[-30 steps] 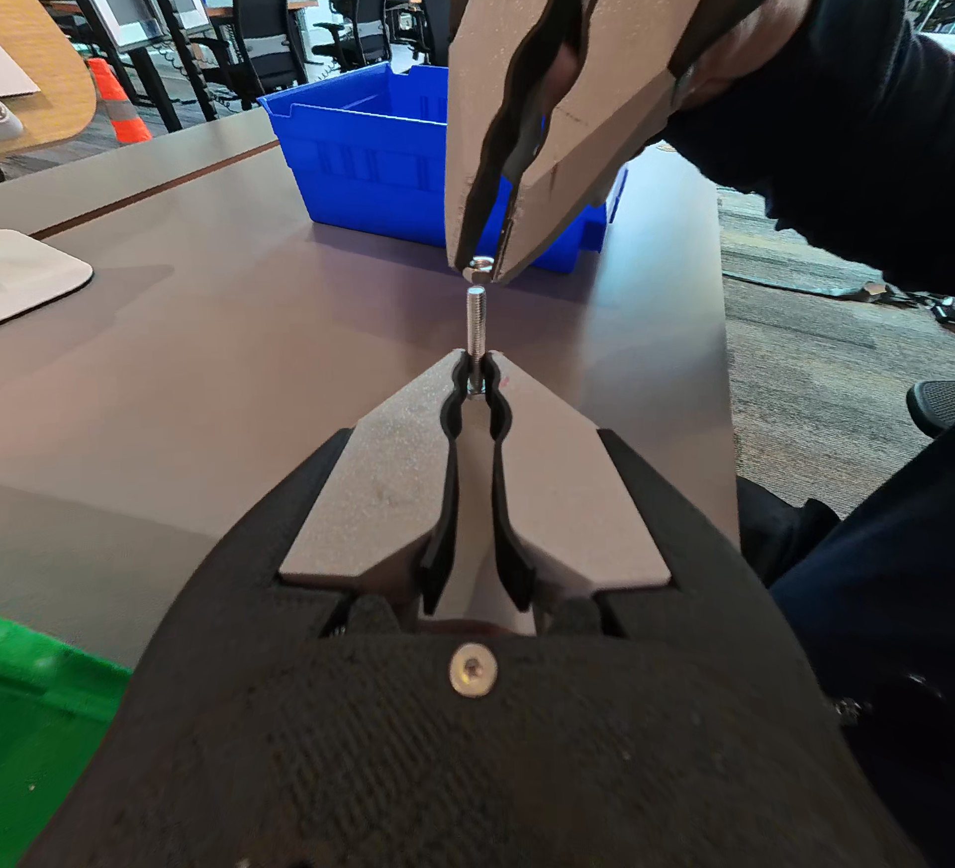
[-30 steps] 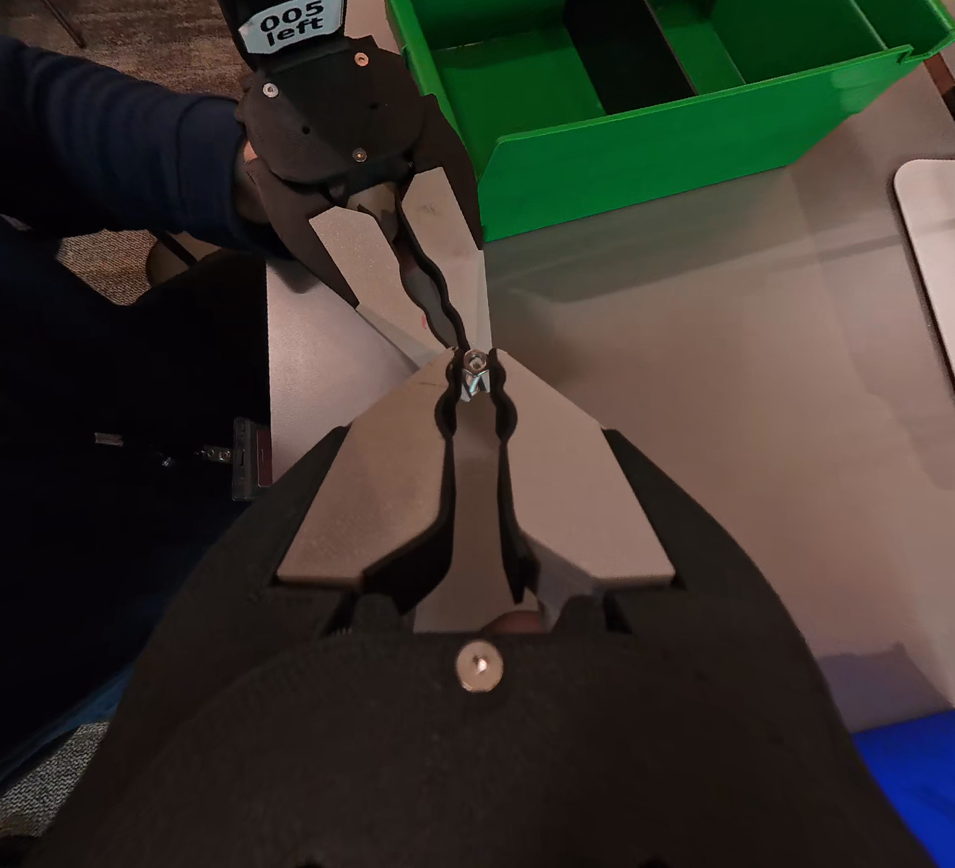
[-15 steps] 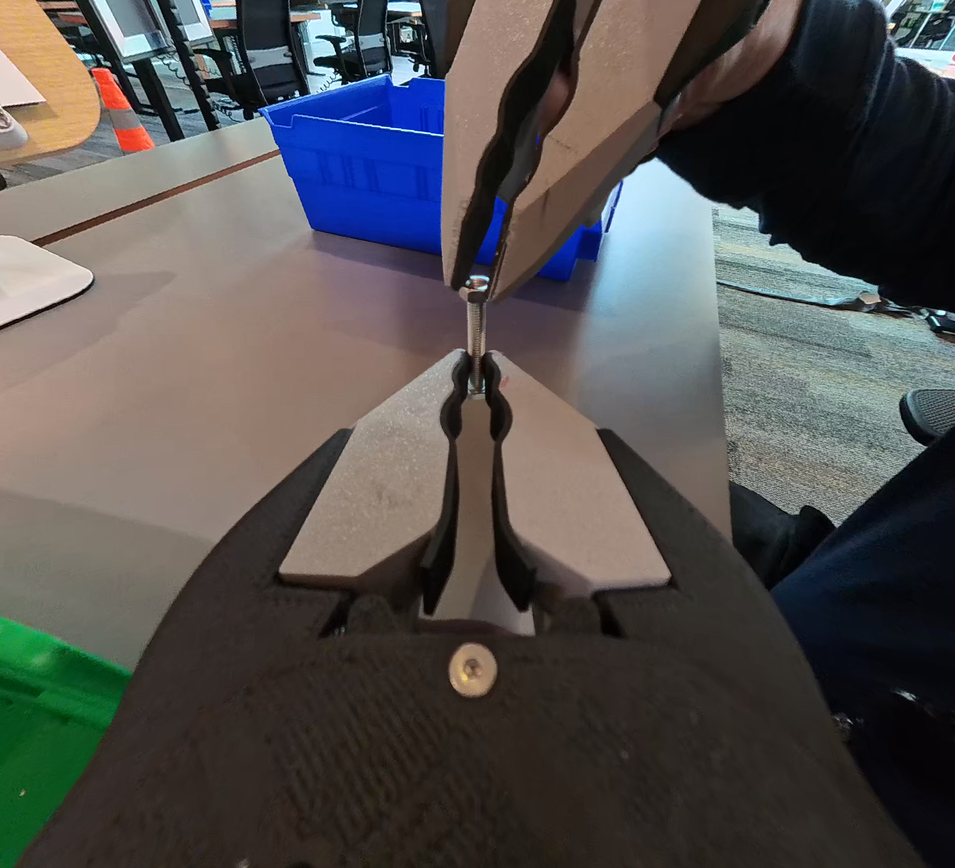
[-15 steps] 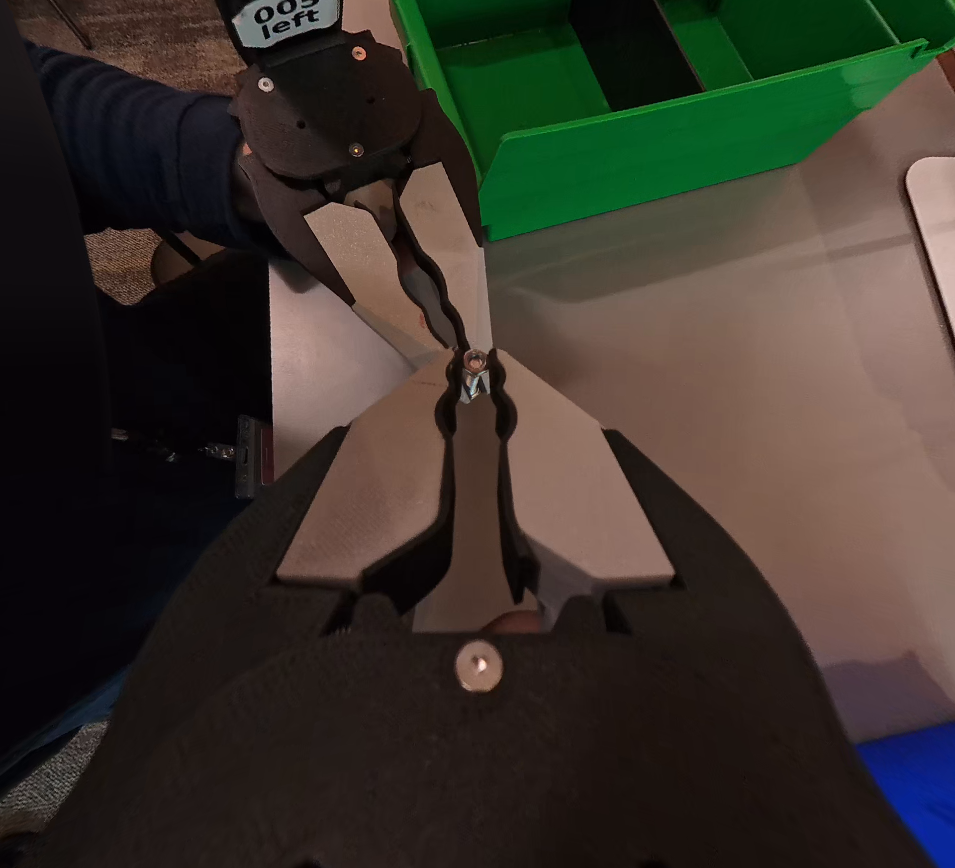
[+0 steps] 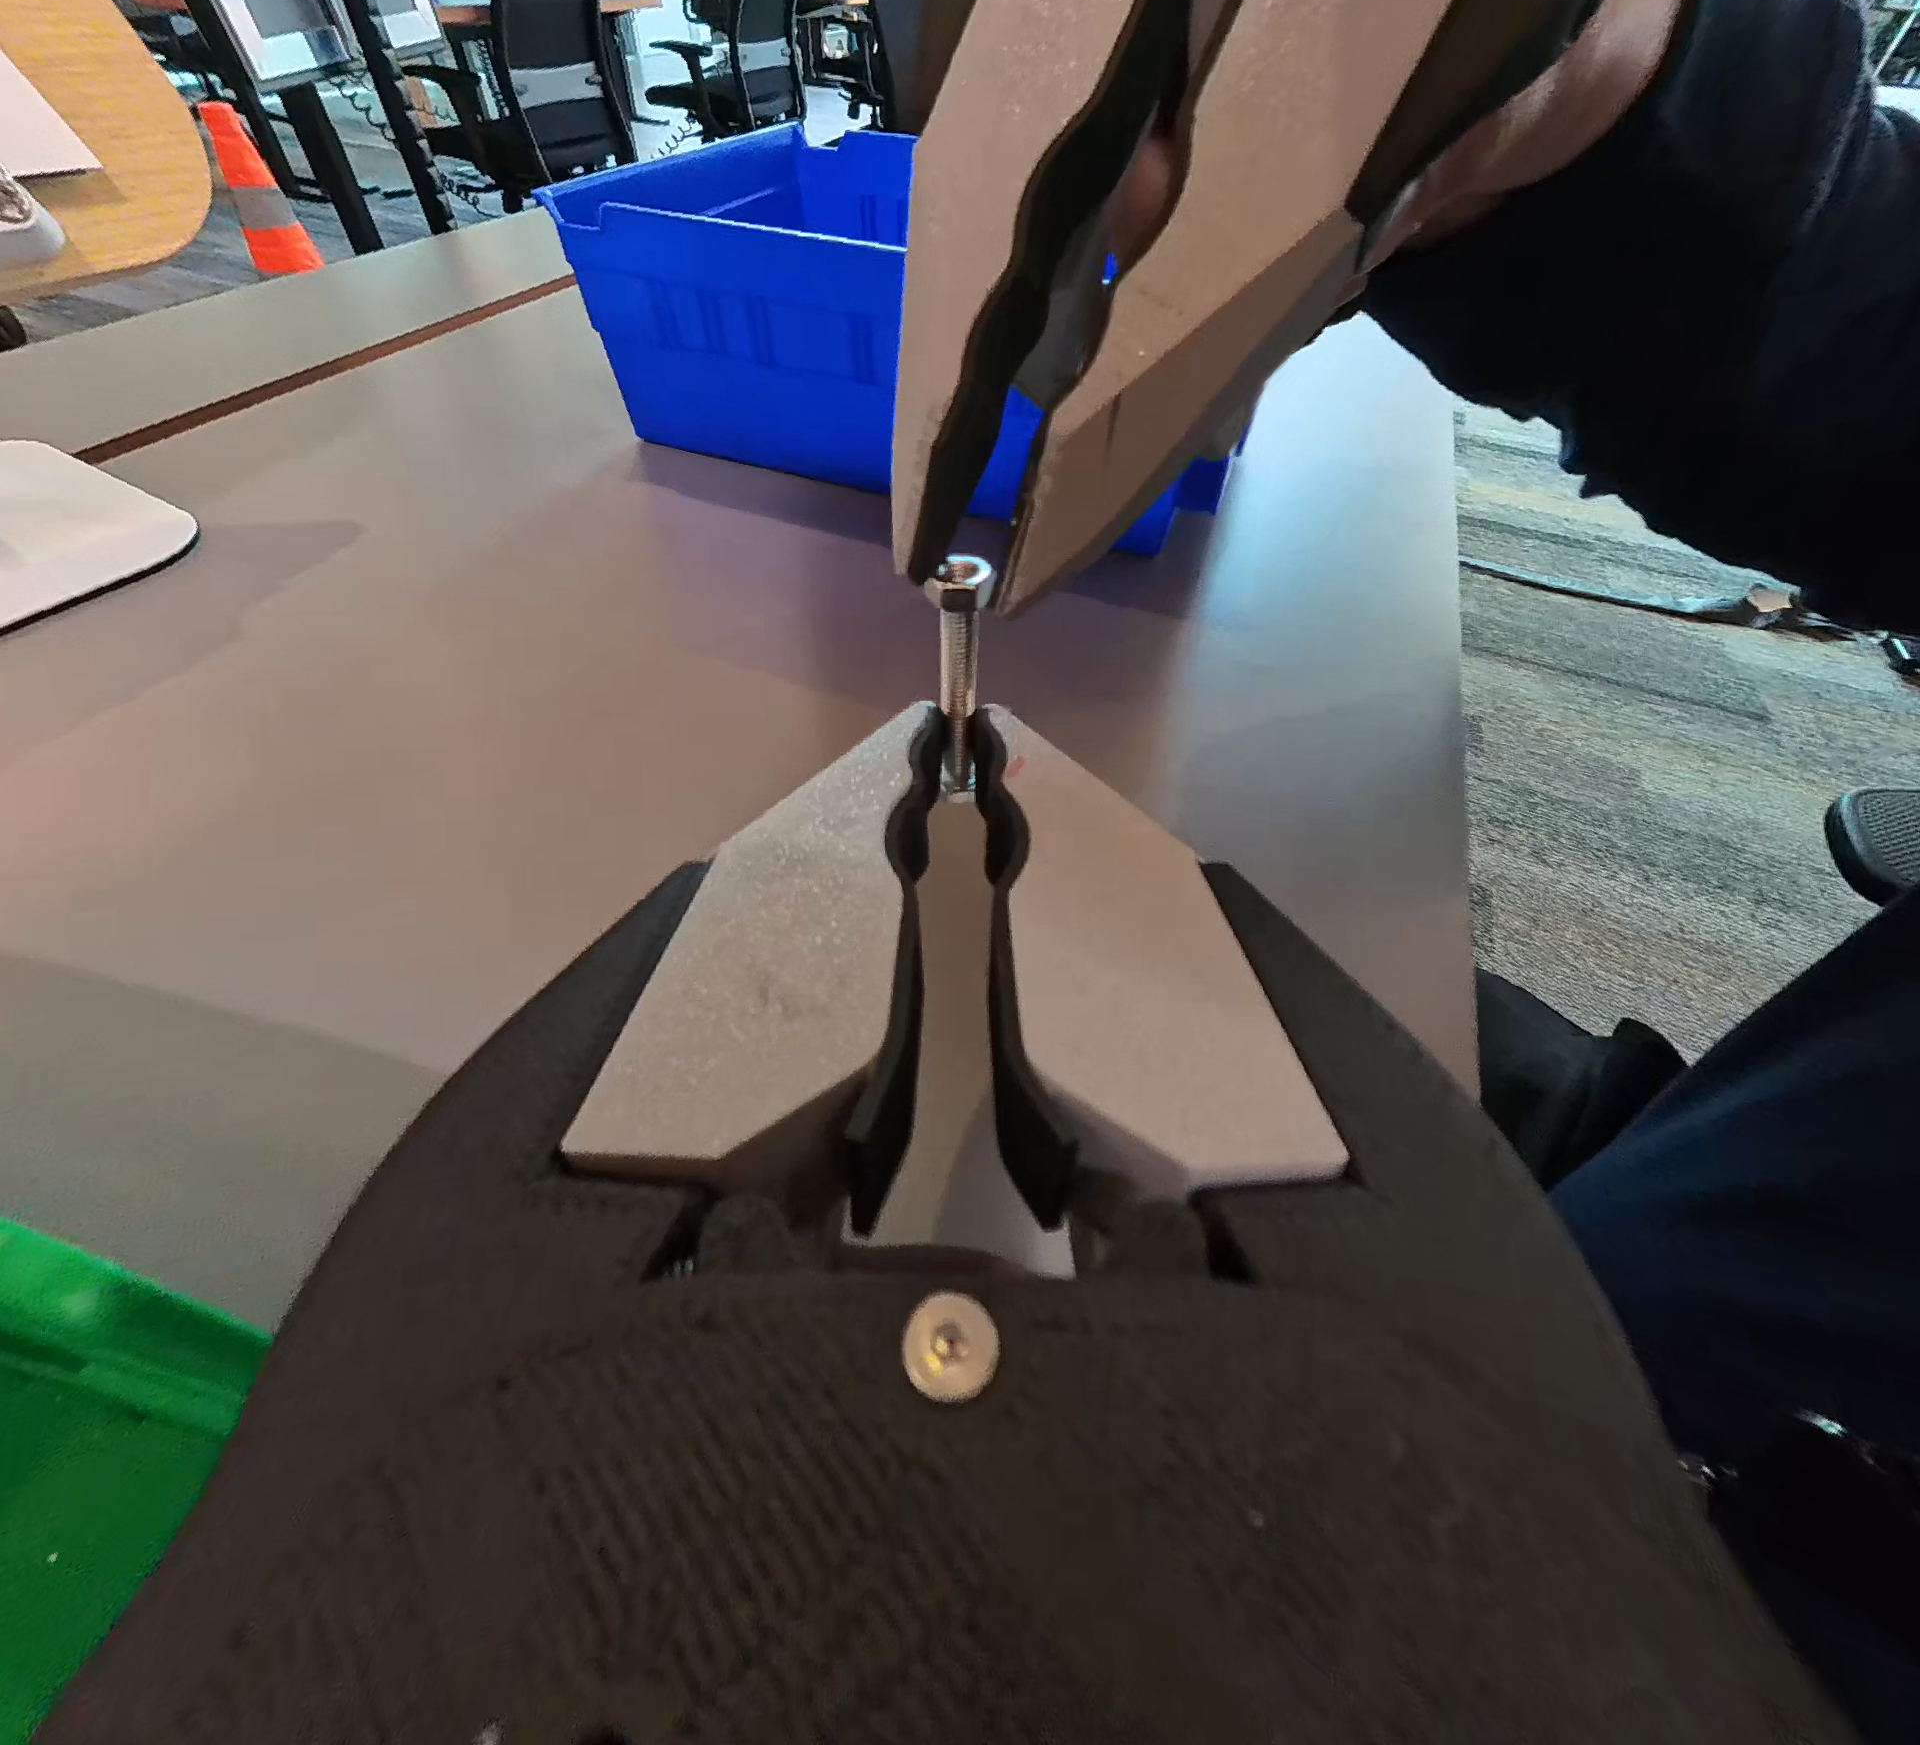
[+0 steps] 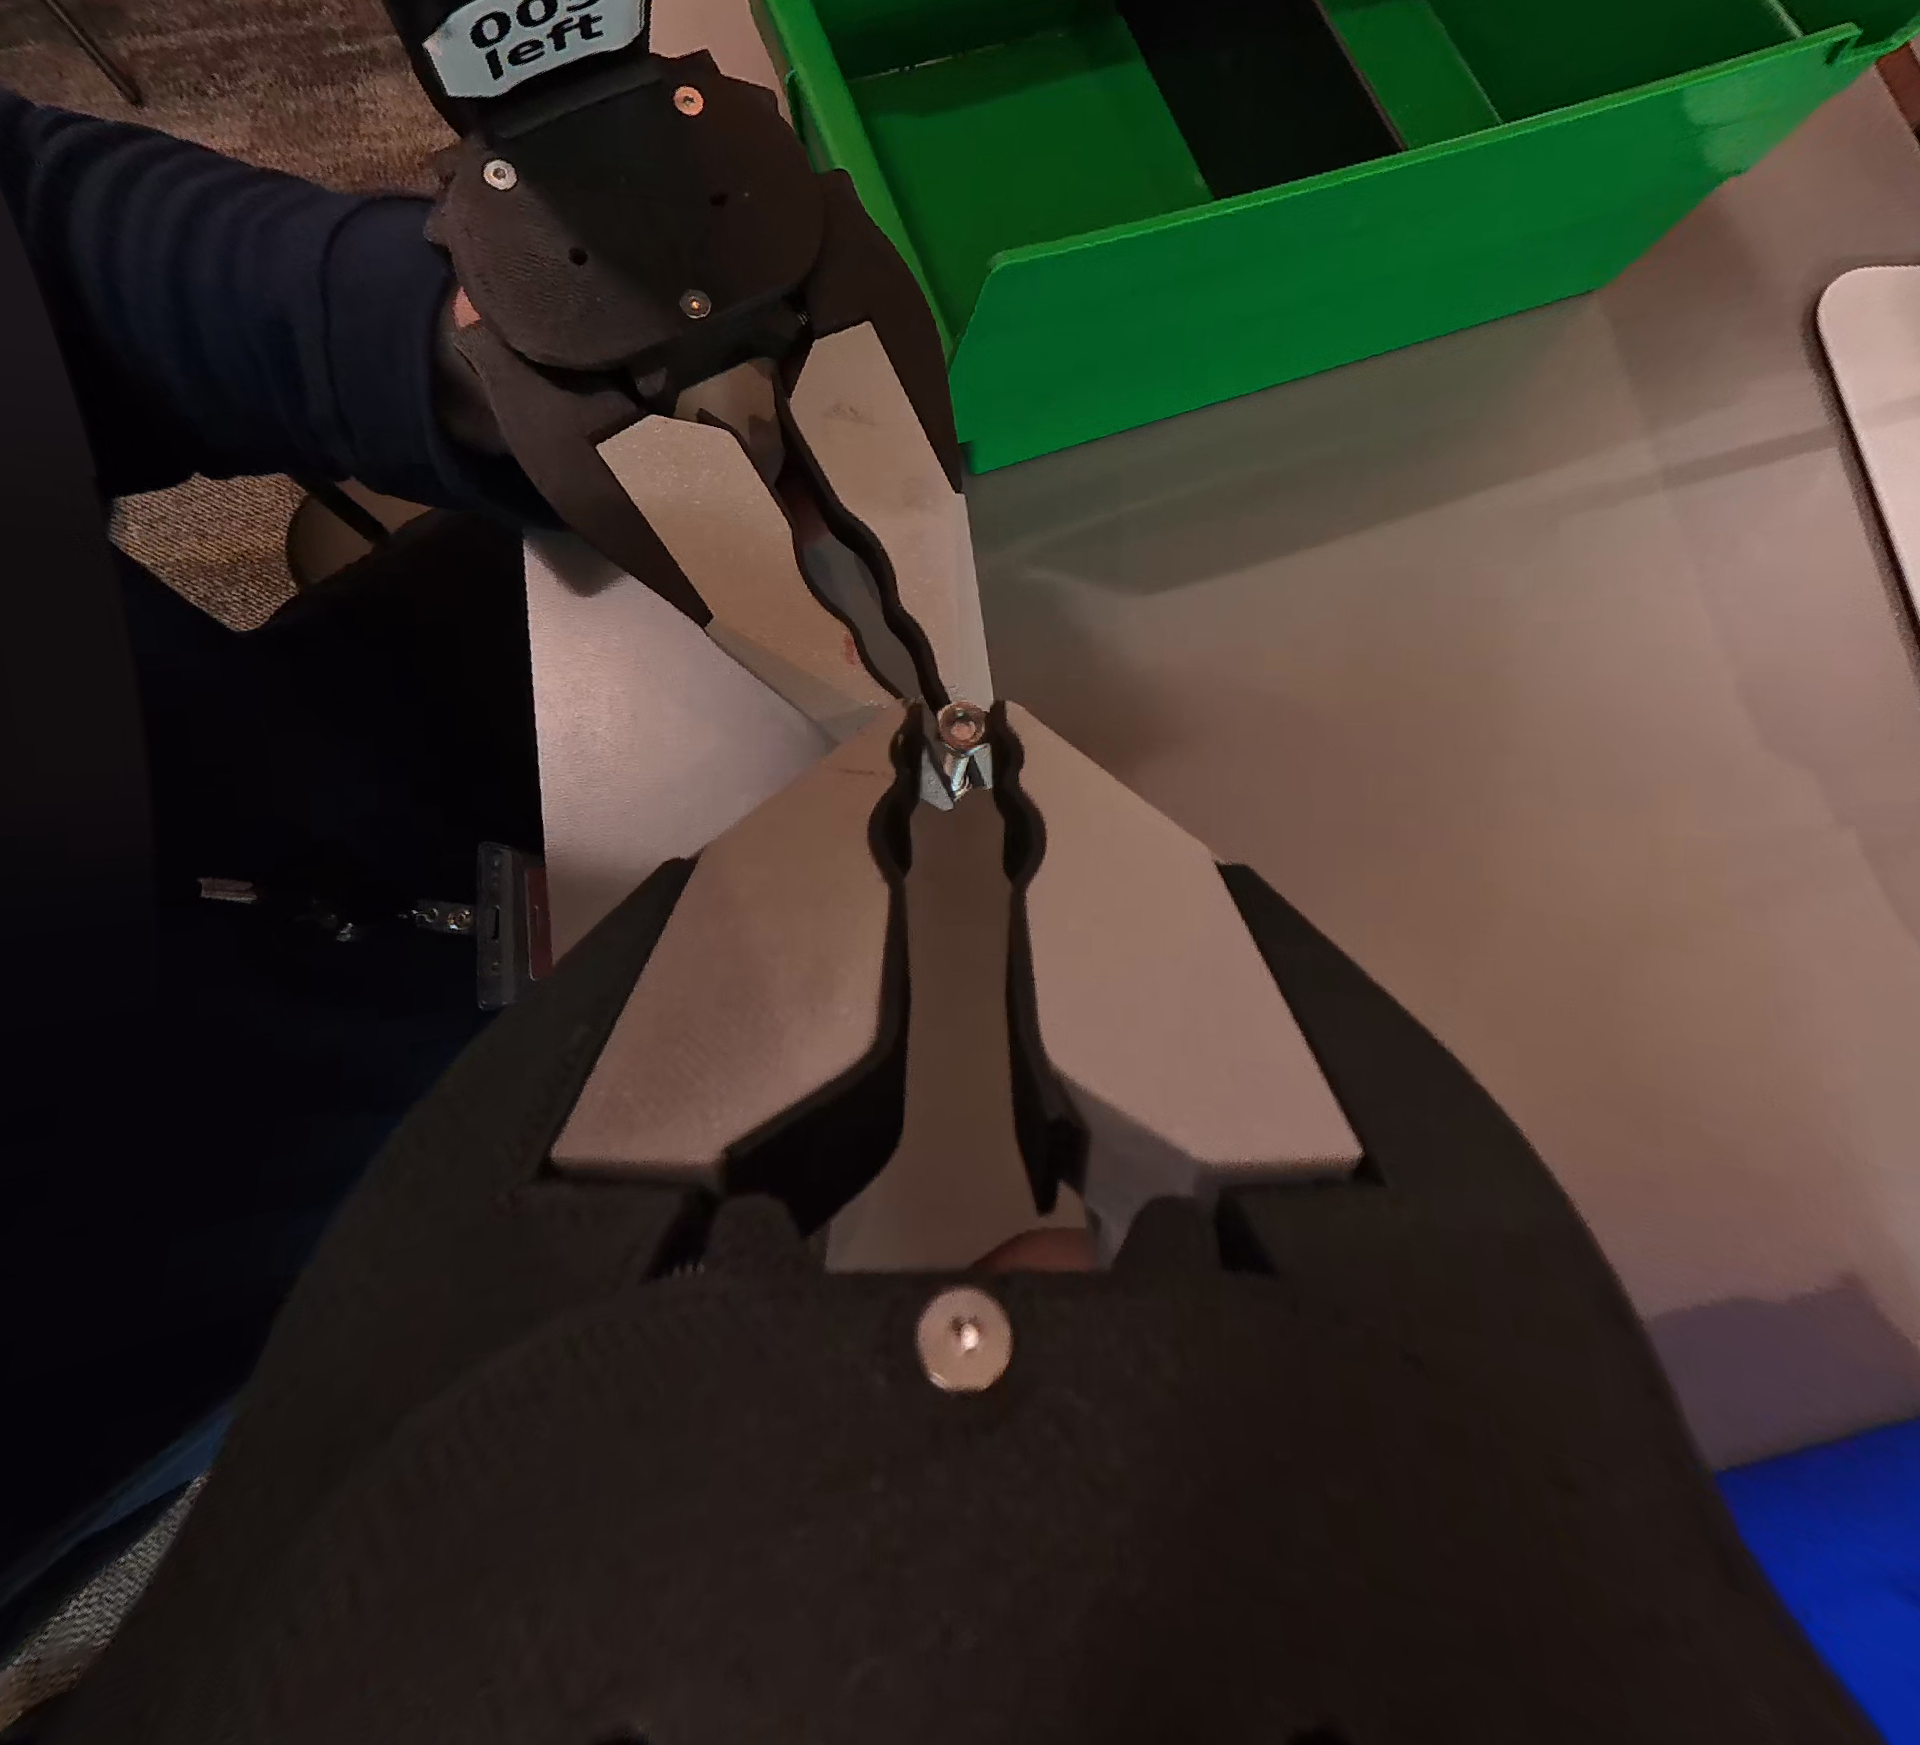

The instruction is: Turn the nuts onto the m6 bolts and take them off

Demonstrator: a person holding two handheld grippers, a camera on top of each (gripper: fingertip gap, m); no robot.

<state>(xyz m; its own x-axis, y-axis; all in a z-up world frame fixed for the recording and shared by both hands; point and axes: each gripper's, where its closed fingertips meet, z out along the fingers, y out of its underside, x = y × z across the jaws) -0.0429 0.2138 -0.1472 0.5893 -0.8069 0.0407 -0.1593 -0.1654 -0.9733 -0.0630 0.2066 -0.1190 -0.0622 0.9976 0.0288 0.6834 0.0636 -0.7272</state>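
My left gripper (image 5: 958, 739) is shut on the lower end of a silver M6 bolt (image 5: 954, 667), which stands upright above the grey table. My right gripper (image 5: 961, 568) comes down from above in the left wrist view and is shut on a silver hex nut (image 5: 960, 581) that sits on the bolt's top end. In the right wrist view my right gripper (image 6: 956, 739) holds the nut (image 6: 958, 727) end-on, with the bolt's tip showing inside it. The left gripper (image 6: 940, 693) reaches in from the upper left there, its fingertips just behind the nut.
A blue bin (image 5: 748, 324) stands on the table (image 5: 416, 708) behind the grippers. A green divided bin (image 6: 1299, 137) stands at the far side in the right wrist view, its corner (image 5: 94, 1446) at lower left in the left wrist view. A white pad (image 5: 62, 521) lies at the left. My two grippers' fingertips are within a few centimetres of each other.
The right gripper has come down with the nut: a small gap above the bolt's tip a second ago has closed and the nut now sits on the tip. The left gripper has held still.
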